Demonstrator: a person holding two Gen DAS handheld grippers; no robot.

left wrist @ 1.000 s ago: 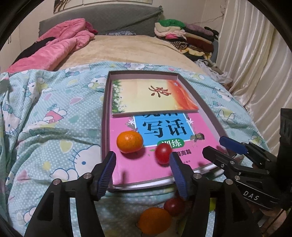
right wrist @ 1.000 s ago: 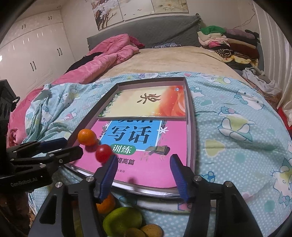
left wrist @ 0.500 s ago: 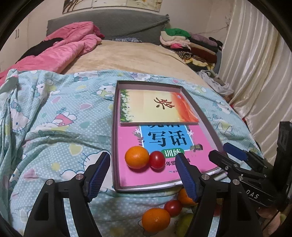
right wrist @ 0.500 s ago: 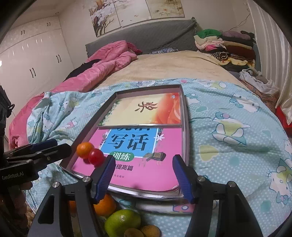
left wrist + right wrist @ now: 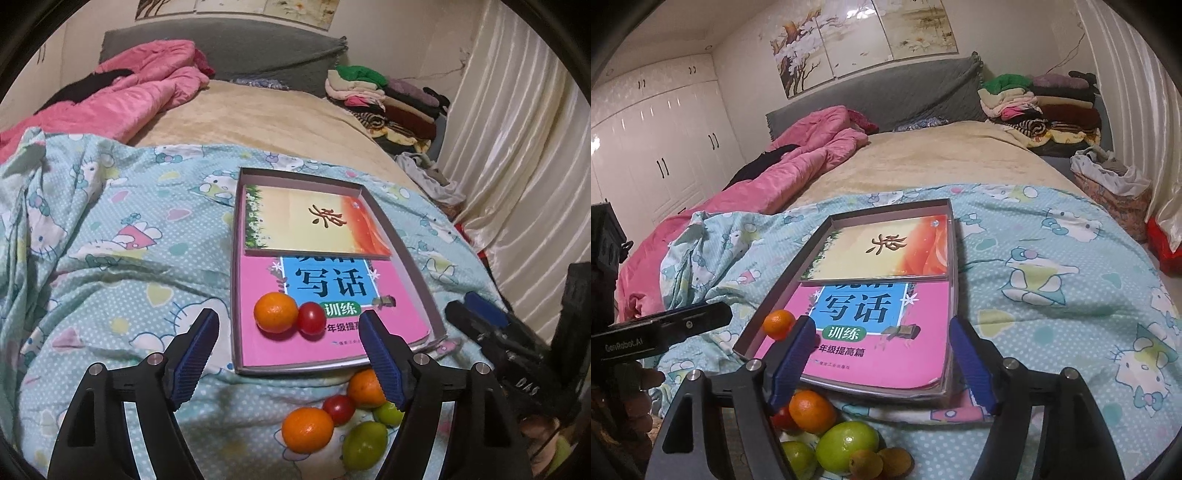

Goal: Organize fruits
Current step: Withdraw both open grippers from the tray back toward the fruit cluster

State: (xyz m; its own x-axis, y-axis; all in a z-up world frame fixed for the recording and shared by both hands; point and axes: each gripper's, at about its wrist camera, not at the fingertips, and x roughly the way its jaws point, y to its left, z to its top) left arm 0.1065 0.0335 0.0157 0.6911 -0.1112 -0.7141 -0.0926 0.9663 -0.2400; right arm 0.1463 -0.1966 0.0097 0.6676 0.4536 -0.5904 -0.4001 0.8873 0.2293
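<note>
Both grippers have backed off since before; left gripper [image 5: 286, 345] and right gripper [image 5: 877, 354] are opening, holding nothing; orange [image 5: 276, 312] and tomato [image 5: 311, 318] sit touching in the tray [image 5: 417, 273].

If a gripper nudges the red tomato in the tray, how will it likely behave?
The red tomato is round and glossy, so it probably rolls easily on the smooth pink book. It touches the orange, which may block it leftward. Its thin skin likely bruises under a hard squeeze.
</note>
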